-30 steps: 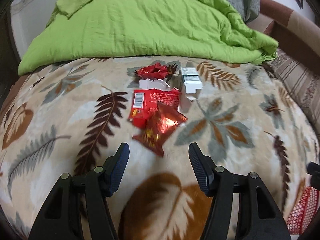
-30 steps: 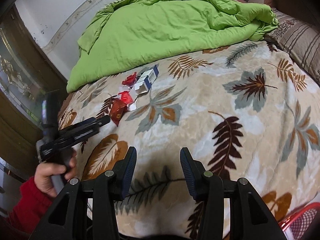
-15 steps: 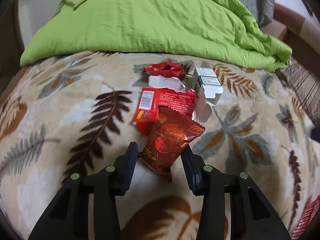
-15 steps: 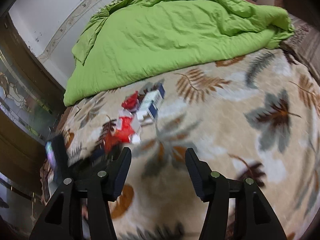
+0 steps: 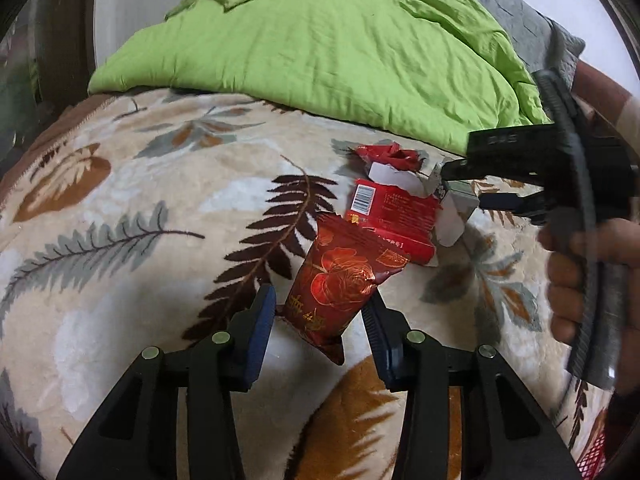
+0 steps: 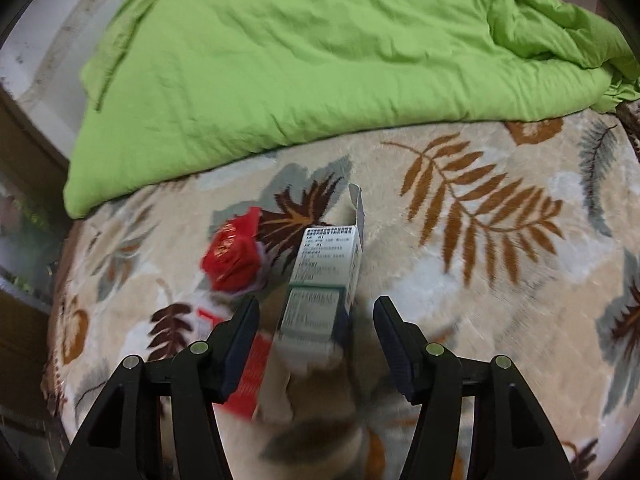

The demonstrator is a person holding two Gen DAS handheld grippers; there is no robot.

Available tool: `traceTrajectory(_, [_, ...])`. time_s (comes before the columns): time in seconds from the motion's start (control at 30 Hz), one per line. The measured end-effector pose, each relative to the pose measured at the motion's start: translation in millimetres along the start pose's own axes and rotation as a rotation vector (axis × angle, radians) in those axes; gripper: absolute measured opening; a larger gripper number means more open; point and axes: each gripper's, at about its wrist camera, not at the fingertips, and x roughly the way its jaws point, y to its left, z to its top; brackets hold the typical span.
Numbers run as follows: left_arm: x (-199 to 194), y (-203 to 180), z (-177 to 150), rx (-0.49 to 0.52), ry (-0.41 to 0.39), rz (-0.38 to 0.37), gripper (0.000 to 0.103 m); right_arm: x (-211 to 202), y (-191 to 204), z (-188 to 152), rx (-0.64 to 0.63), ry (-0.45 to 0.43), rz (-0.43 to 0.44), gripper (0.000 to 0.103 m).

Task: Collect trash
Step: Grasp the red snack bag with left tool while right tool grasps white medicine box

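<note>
A dark red snack packet (image 5: pixel 340 276) with a gold rose print stands tilted between the fingers of my left gripper (image 5: pixel 319 300), whose pads press on its lower sides. Behind it lie a flat red packet (image 5: pixel 392 216) with a barcode, a crumpled red wrapper (image 5: pixel 388 156) and a white carton (image 5: pixel 456 216). My right gripper (image 6: pixel 317 308) hangs over that white carton (image 6: pixel 324 268). Its jaws are opening, and the carton sits between them untouched. The crumpled wrapper (image 6: pixel 232 256) lies left of the carton. In the left wrist view the right gripper (image 5: pixel 460 188) reaches in from the right.
All of this lies on a beige leaf-patterned blanket (image 5: pixel 140 240). A rumpled green duvet (image 5: pixel 320 48) covers the far half of the bed, with a grey pillow (image 5: pixel 532 20) behind it. A hand (image 5: pixel 568 280) holds the right gripper. A red mesh basket (image 5: pixel 596 452) shows at the lower right edge.
My left gripper went forward to the dark red packet and closed on it. My right gripper swept left across the bed to the trash pile, and its jaws widened over the white carton.
</note>
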Motion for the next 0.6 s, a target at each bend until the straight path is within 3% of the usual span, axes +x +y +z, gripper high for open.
traceTrajectory(0.03, [2,2,-1,-0.007,0.006,-0.005,0.043,6,1,2,0.001,0.004,-0.011,0.062])
traceTrajectory(0.1, [3,5,-2,-0.013,0.01,-0.015,0.043,15,2,2,-0.001,0.022,-0.023,0.042])
traceTrajectory(0.17, [3,7,-2,-0.017,0.01,-0.027,0.043,15,-2,-1,0.016,0.024,-0.019,0.037])
traceTrajectory(0.4, [-10,13,-5,-0.048,0.003,-0.062,0.043,-36,-11,-32,-0.041,-0.075,-0.011,0.034])
traceTrajectory(0.6, [-39,-4,-22,0.022,-0.035,-0.033,0.043,-104,-14,-96,-0.13,-0.151,0.096,0.034])
